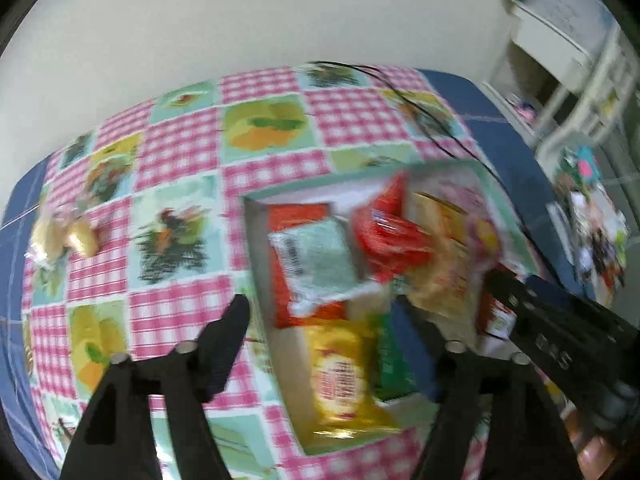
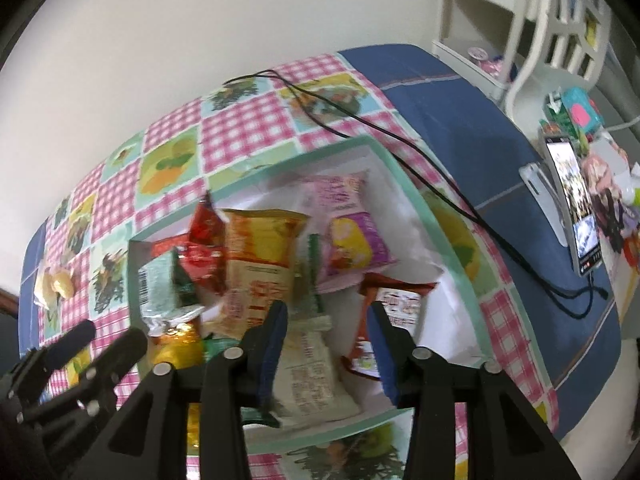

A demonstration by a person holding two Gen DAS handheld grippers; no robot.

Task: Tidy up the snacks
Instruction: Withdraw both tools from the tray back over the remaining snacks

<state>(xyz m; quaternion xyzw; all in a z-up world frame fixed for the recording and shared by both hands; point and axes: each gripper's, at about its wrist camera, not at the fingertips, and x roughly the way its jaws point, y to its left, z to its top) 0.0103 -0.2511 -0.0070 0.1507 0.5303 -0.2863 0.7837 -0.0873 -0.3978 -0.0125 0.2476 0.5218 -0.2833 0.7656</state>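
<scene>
Left wrist view: the left gripper [image 1: 320, 320] tilts steeply down over a shallow, mint-rimmed box [image 1: 486, 184] on a table with a glossy pink-gingham and fruit-print cloth [image 1: 180, 160]. Its black fingers [image 1: 228, 332] stand well apart with nothing between the pads. Below them, crinkly snack packets lie in the box: a pale green packet [image 1: 320, 264] with a barcode lies tilted atop an orange one [image 1: 298, 216], and a shiny yellow packet [image 1: 340, 380] lies with its long axis running near to far. A red packet [image 1: 390, 240] sits further right. The frame is motion-blurred. Far left on the cloth, outside the box, lies a clear bag of pale round snacks [image 1: 66, 234]. The right gripper [image 1: 560, 332] enters from the right edge over the box.

Right wrist view: the right gripper [image 2: 326, 320] also angles steeply down over the box [image 2: 404, 196], blue-padded fingers [image 2: 272, 344] partly spread and clasping nothing. A cream packet [image 2: 312, 376] lies directly beneath, long axis near to far. A tall orange-and-gold packet [image 2: 260, 248] lies beyond it, a pink-and-yellow packet [image 2: 356, 240] to its right. The left gripper [image 2: 102, 338] shows at the lower left, tips apart. A black cable [image 2: 400, 136] trails across cloth and blue tablecloth [image 2: 460, 100] toward a propped phone [image 2: 576, 208].
</scene>
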